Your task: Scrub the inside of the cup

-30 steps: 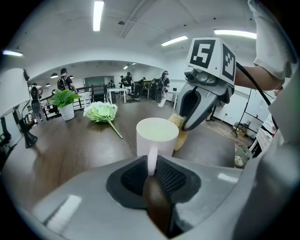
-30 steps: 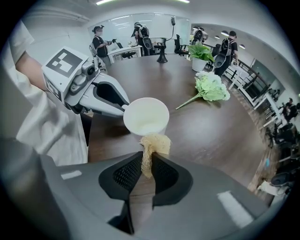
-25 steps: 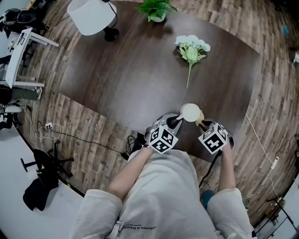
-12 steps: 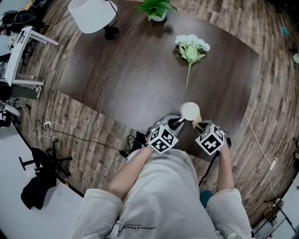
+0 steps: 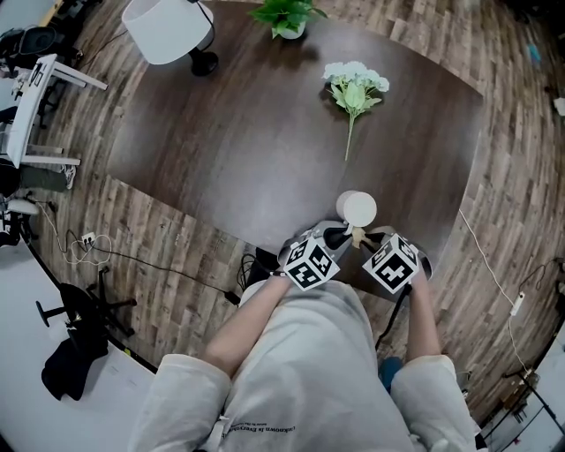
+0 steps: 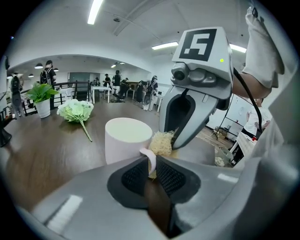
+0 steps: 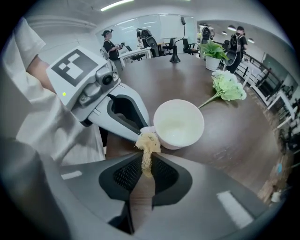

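A white cup (image 5: 357, 208) stands near the table's front edge, its handle (image 6: 150, 157) pinched between the jaws of my left gripper (image 5: 335, 231). The cup's mouth faces up and its inside (image 7: 178, 122) looks bare. My right gripper (image 5: 362, 237) is shut on the stem of a straw-coloured fibre scrubber (image 7: 147, 140). The scrubber's tuft (image 6: 161, 142) sits just outside the cup's rim, beside the handle and above my left gripper's (image 6: 151, 164) jaws. My right gripper (image 7: 146, 161) points at the cup from close range.
On the dark round table (image 5: 221, 132) lie a bunch of pale flowers (image 5: 351, 88) beyond the cup, a white-shaded lamp (image 5: 172, 31) at the far left and a potted plant (image 5: 284, 18) at the back. Cables (image 5: 132, 256) trail on the wooden floor.
My right gripper has moved left with the scrubber, closing in on the cup's handle and my left gripper. The cup has stayed almost in place.
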`<state>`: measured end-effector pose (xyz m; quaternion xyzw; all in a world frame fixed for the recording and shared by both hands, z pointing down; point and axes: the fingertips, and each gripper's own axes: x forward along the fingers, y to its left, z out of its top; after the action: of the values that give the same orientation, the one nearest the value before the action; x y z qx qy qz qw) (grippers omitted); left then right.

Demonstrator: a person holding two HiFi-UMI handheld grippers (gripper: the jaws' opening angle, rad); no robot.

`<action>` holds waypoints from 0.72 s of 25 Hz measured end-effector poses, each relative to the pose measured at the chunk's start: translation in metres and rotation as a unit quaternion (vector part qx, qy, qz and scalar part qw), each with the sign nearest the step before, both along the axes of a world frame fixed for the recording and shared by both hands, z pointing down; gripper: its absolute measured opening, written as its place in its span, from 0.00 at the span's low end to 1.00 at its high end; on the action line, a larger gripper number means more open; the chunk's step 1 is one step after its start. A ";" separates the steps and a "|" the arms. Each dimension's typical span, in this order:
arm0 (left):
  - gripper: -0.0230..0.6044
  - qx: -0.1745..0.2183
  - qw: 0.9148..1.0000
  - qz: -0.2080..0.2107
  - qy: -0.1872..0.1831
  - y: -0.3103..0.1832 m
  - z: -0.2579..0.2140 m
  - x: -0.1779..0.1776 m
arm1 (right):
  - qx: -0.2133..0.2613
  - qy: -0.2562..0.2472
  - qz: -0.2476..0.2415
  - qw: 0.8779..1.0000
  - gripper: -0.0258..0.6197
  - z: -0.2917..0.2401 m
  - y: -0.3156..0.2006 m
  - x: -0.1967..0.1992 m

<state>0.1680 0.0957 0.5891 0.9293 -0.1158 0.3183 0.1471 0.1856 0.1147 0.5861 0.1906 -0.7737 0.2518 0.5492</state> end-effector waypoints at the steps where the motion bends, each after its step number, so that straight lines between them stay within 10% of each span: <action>1: 0.12 -0.001 1.000 0.001 0.000 0.001 0.000 0.001 | 0.005 0.006 0.001 1.000 0.17 0.001 -0.001 0.002; 18: 0.12 -0.023 0.999 -0.029 0.015 -0.002 0.003 -0.004 | 0.047 0.016 0.084 0.995 0.17 0.003 -0.030 0.041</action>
<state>0.1641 0.0937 0.5921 0.9265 -0.1335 0.3029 0.1792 0.2267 0.0851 0.5887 0.2843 -0.7572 0.2570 0.5289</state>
